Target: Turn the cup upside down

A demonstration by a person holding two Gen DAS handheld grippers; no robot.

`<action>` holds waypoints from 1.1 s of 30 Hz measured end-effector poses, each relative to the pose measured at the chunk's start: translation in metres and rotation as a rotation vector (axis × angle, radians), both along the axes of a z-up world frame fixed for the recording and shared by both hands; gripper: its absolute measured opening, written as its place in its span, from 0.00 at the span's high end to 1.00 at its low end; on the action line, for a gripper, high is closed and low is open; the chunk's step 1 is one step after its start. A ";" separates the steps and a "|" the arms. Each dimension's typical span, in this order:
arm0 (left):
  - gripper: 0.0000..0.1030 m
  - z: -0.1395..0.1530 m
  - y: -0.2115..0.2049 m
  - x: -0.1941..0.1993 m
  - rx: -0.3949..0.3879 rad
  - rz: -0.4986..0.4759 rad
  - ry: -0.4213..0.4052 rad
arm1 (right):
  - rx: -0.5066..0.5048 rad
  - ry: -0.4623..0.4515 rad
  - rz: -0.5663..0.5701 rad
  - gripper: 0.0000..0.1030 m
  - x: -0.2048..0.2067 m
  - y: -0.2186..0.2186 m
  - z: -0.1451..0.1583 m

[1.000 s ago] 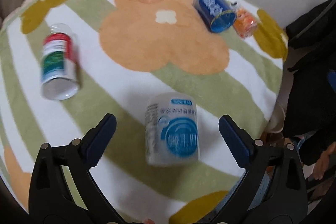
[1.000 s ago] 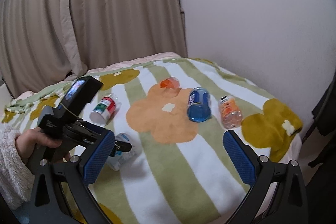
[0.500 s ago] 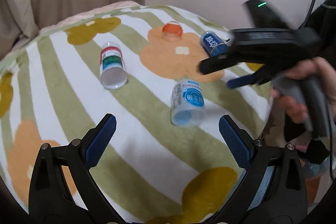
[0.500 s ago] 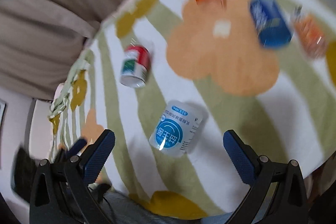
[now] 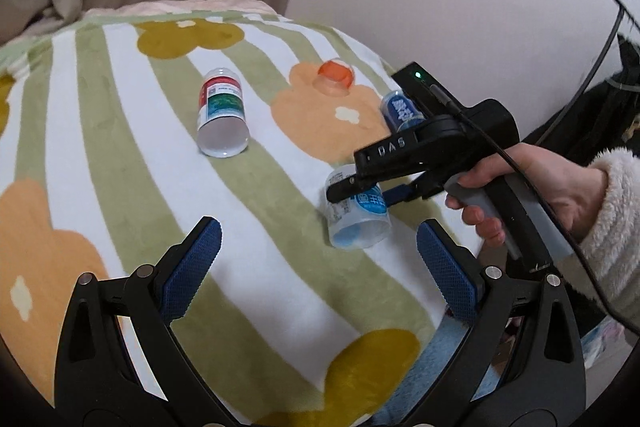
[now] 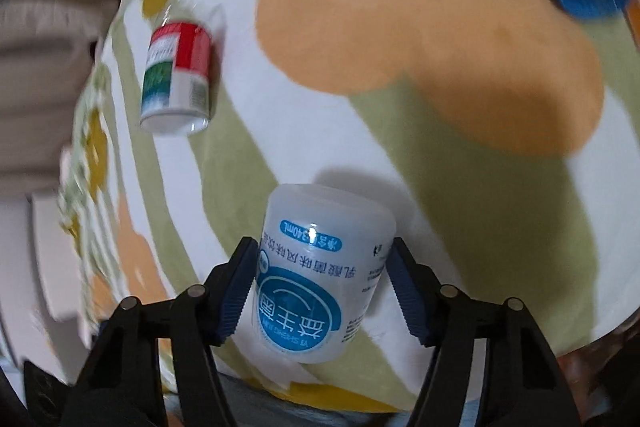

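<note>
A white cup with a light-blue label (image 6: 320, 275) lies on its side on the striped flower blanket (image 6: 248, 131). My right gripper (image 6: 320, 285) has its blue pads closed against both sides of the cup. The left wrist view shows the same cup (image 5: 358, 217) with the right gripper (image 5: 360, 193) over it, held by a hand. My left gripper (image 5: 316, 263) is open and empty, held back above the blanket (image 5: 120, 155) near its front edge.
A red-green-white cup (image 5: 222, 119) lies on its side at the left. An orange cup (image 5: 335, 79) and a dark blue cup (image 5: 402, 111) lie farther back, near the wall. The blanket's edge drops off at the right.
My right gripper has come down to the light-blue cup and closed on its sides. My left gripper has drawn back and tilted up.
</note>
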State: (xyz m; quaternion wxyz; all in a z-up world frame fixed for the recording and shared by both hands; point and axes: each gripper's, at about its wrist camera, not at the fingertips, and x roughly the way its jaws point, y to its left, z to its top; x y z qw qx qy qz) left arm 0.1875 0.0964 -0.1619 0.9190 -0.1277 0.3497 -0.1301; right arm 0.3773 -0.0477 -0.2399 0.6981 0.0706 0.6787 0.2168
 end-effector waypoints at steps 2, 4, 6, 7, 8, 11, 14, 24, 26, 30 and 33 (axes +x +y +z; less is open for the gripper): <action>0.05 0.000 0.005 0.000 -0.025 0.008 -0.005 | -0.105 -0.036 0.147 0.41 0.000 0.017 0.009; 0.05 0.000 0.007 -0.001 -0.037 0.015 -0.007 | -0.207 -0.064 0.259 0.41 -0.001 0.033 0.013; 0.05 0.000 0.007 -0.001 -0.036 0.022 -0.004 | -0.272 -0.069 0.349 0.41 -0.004 0.045 0.009; 0.05 -0.001 0.007 0.000 -0.034 0.027 -0.002 | -0.292 -0.066 0.381 0.41 -0.005 0.051 0.004; 0.05 -0.001 0.007 -0.001 -0.032 0.029 -0.001 | -0.311 -0.074 0.402 0.39 -0.007 0.055 0.001; 0.05 -0.001 0.008 -0.002 -0.036 0.034 -0.002 | -0.343 -0.082 0.441 0.35 -0.008 0.063 -0.004; 0.05 -0.002 0.009 -0.001 -0.042 0.036 0.003 | -0.331 -0.056 0.430 0.27 -0.003 0.063 -0.004; 0.05 -0.004 0.005 -0.001 -0.025 0.023 0.008 | -0.401 -0.001 0.424 0.27 0.032 0.069 0.005; 0.05 -0.004 0.005 -0.001 -0.025 0.023 0.010 | -0.387 -0.003 0.406 0.27 0.038 0.068 0.008; 0.05 -0.004 0.005 0.000 -0.024 0.022 0.013 | -0.332 -0.015 0.370 0.40 0.050 0.060 0.015; 0.05 -0.005 0.004 0.000 -0.018 0.021 0.017 | -0.299 -0.016 0.360 0.43 0.056 0.053 0.019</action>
